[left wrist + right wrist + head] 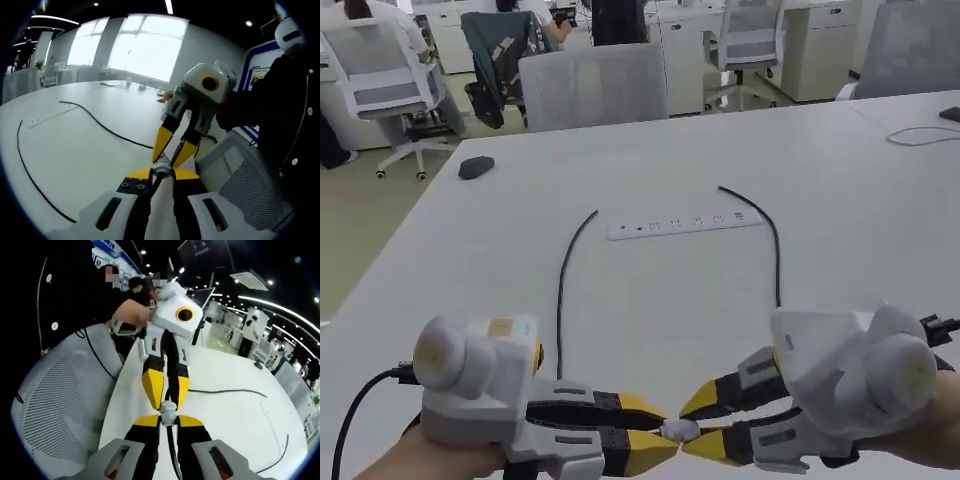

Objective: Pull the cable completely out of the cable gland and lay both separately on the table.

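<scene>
A small pale cable gland (678, 431) hangs just above the table's near edge, where my two grippers meet tip to tip. My left gripper (660, 432) comes in from the left and is shut on the gland (161, 167). Opposite it, my right gripper (690, 432) has its yellow fingers converging on the black cable right at the gland (169, 412). The cable (560, 290) lies in a long U on the white table, with both ends far out and the bend threaded through the gland. In the right gripper view the cable (172, 452) runs back between the jaws.
A white power strip (685, 224) lies across the table's middle between the cable's two arms. A dark mouse (475, 167) sits at the far left edge and a thin white cable (920, 135) at far right. Office chairs (590, 85) stand beyond the table.
</scene>
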Available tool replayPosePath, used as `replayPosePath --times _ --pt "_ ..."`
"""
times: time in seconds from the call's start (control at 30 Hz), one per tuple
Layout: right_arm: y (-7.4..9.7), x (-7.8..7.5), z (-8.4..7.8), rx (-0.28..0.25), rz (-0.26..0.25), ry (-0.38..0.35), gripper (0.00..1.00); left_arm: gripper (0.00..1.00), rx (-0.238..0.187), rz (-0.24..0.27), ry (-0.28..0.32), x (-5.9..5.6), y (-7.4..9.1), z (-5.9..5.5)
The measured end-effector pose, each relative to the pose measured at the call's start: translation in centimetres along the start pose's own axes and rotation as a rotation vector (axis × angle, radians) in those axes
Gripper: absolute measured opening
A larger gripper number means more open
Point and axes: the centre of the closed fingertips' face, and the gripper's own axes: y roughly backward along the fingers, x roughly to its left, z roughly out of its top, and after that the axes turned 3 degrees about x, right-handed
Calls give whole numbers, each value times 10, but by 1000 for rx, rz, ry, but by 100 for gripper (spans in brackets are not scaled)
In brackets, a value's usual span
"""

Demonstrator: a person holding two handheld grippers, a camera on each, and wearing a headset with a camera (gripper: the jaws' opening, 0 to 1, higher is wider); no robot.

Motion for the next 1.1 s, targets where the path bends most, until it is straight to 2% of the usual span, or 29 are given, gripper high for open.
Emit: replayPosePath --times 0.07,0.37,0.43,0.5,0.67,0.8,0.87,0.9,1.0,1.1 --pt "0 -1 1 1 -17 43 7 15 -6 1 24 1 1 0" --pt "1 -1 3 6 -38 96 7 15 -20 -1 59 0 2 1" --pt "2 -2 4 2 -48 113 7 15 -25 3 56 0 2 3" --pt "2 -2 4 1 -38 93 7 15 -22 1 55 -2 2 3" --pt "5 -4 6 -13 -64 107 8 15 -40 10 34 -1 3 6" --pt "6 -6 6 -16 -59 68 8 15 -35 9 32 -1 2 7" --pt "7 -4 6 -29 -37 -15 9 15 -27 8 14 -2 1 6" --pt "8 -5 8 -46 -34 -27 9 15 -19 13 7 -2 0 5" --pt "10 -9 7 -53 -29 -76 11 15 -10 15 -43 -2 -1 3" --pt "12 -10 7 -77 8 -174 14 15 -7 10 -90 -6 -2 5"
